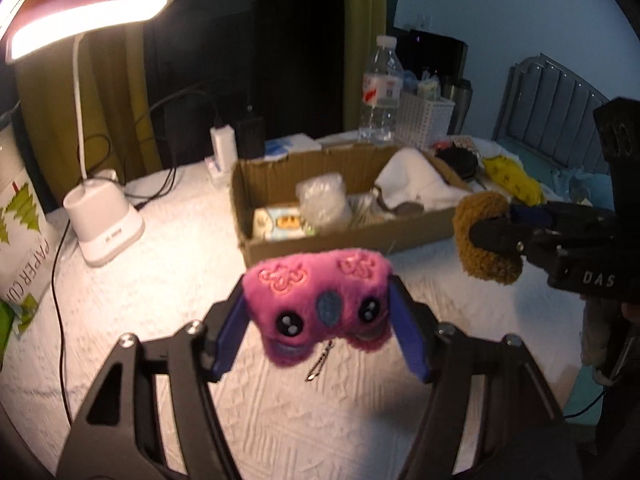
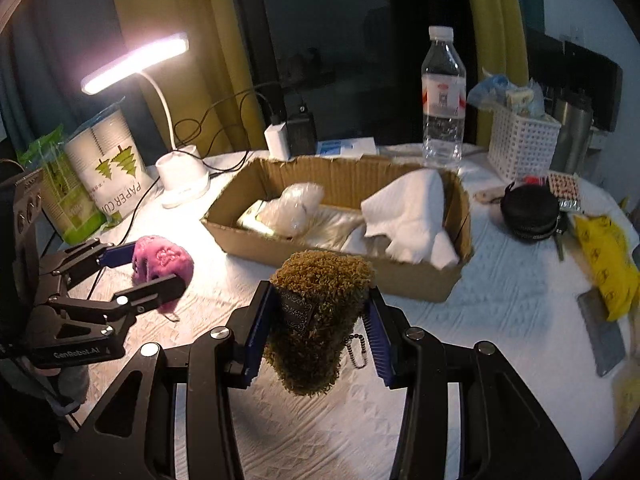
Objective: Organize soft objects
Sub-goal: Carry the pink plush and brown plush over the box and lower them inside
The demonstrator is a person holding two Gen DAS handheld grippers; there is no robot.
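The left gripper (image 1: 320, 316) is clamping a pink plush (image 1: 318, 304) and the right gripper (image 2: 316, 328) a brown plush (image 2: 320, 312), both hovering before the cardboard box (image 2: 304, 248) holding a white towel (image 2: 408, 216), mid-table

"PAPER CU…" – cut off, runs down the white paper-cup pack (image 2: 108, 168) w/ green tree prints, by the lamp. "GenRobot.AI" on left gripper (image 2: 160, 268) body. "DAS" – on right gripper (image 1: 496, 232) body. Bottle (image 2: 443, 96) label: red/white, unreadable.
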